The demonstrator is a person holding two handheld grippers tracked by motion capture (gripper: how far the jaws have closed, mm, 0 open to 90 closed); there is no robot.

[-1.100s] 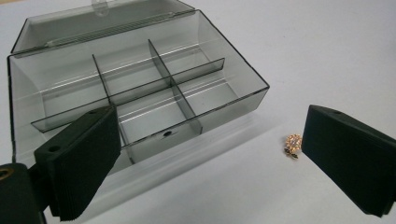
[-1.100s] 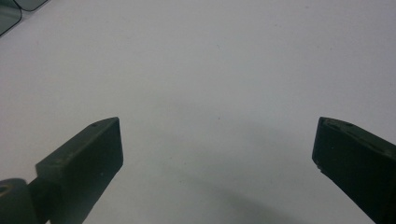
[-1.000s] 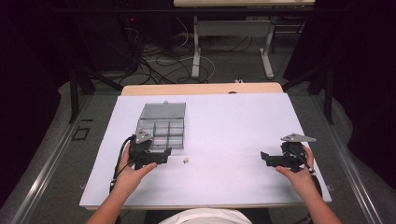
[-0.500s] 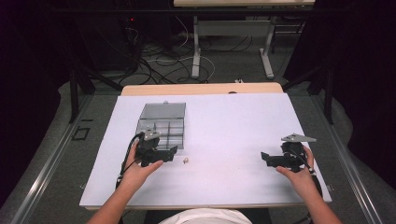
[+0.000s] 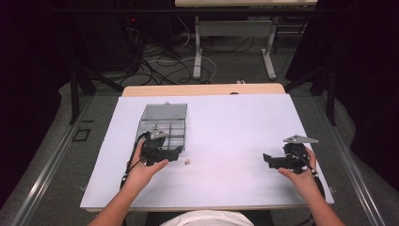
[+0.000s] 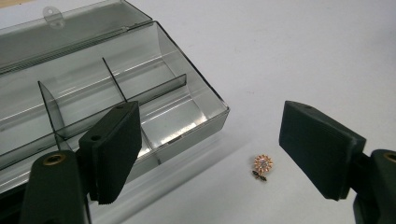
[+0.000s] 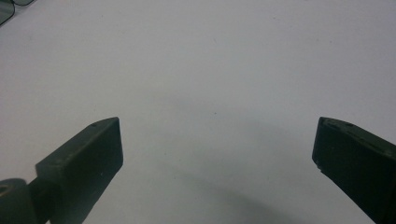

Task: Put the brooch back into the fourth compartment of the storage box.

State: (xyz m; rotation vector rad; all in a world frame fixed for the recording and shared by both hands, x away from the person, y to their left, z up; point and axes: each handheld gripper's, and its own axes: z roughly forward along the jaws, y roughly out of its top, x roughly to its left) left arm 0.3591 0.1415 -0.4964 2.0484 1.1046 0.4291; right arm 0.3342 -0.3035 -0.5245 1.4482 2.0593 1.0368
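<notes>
A small gold flower-shaped ornament [image 6: 262,165] with a pale stone lies on the white table, just off the near corner of a clear plastic compartment box [image 6: 116,93] whose lid is laid back. In the high view the ornament [image 5: 187,162] sits a little right of my left gripper [image 5: 177,152], which is beside the box [image 5: 162,123]. My left gripper [image 6: 215,149] is open. Its jaws have just been closing, and the ornament lies on the table past the tips, touched by neither pad. My right gripper [image 5: 266,159] rests at the table's right, open [image 7: 215,154] over bare table.
The white table top [image 5: 235,127] stretches wide between the two hands. The box's visible compartments hold nothing. Beyond the far edge are a wooden strip, desk legs and tangled cables on the floor.
My left hand has shifted slightly right, toward the ornament, and its jaws have narrowed. The right hand has stayed put.
</notes>
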